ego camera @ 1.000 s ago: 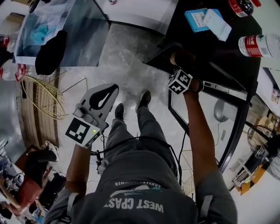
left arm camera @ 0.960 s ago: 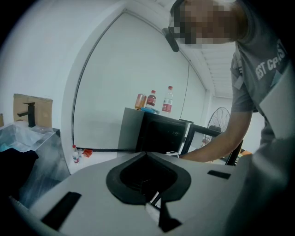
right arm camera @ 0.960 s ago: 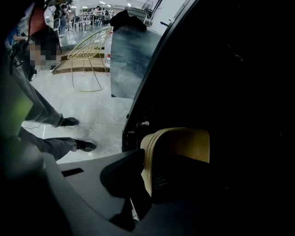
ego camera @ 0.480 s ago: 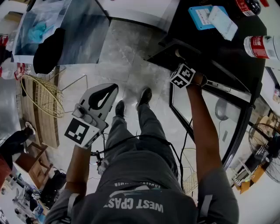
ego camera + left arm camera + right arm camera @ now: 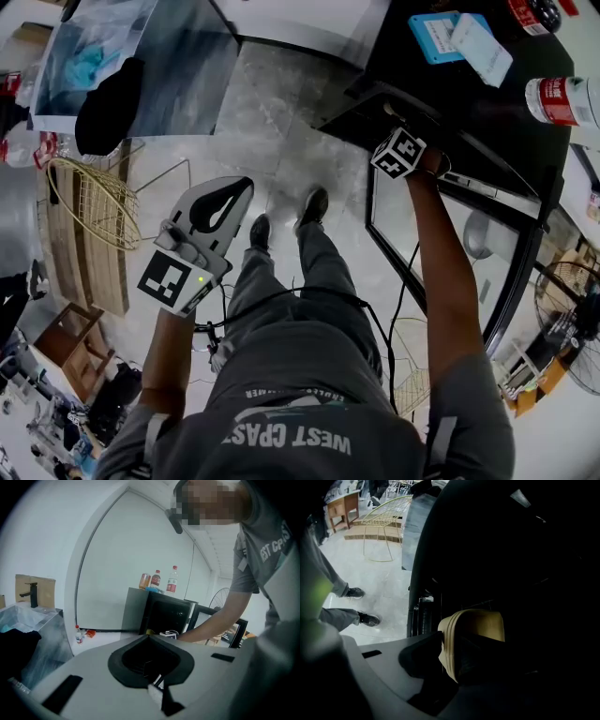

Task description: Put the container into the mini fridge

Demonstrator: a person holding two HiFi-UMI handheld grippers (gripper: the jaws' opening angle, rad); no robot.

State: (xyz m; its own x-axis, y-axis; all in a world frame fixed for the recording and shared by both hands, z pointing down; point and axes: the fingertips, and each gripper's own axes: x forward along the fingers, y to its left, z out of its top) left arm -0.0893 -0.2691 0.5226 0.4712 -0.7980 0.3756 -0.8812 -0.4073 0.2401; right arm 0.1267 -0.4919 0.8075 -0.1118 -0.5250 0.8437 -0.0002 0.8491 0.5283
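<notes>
Reaching right gripper [image 5: 461, 657]: angled down into the dark inside of the mini fridge [image 5: 450, 112], past its open door [image 5: 377, 246]. From the head view only its marker cube and the wrist show.
Right jaws: they have just been opening and now stand apart, with the container between them. The left pad sits just beside the container's ribbed rim with no visible squeeze. The other jaw is lost in the dark.
Container [image 5: 477, 624]: tan, inside the fridge compartment, with its ribbed rim turned toward the left jaw. What it rests on cannot be made out.
Left gripper [image 5: 240, 187]: held over the floor [image 5: 281, 122] at the person's left side, well apart from the fridge.
Left jaws: closed tip to tip, with nothing between them.
Door: black-framed glass, swung open beside the right arm.
Fridge top: a blue box [image 5: 433, 36] lies back from the front edge. A red-labelled bottle [image 5: 562, 98] lies toward the right edge, apart from the box.
Floor: a yellow wire chair [image 5: 89, 202] stands off to the left.
</notes>
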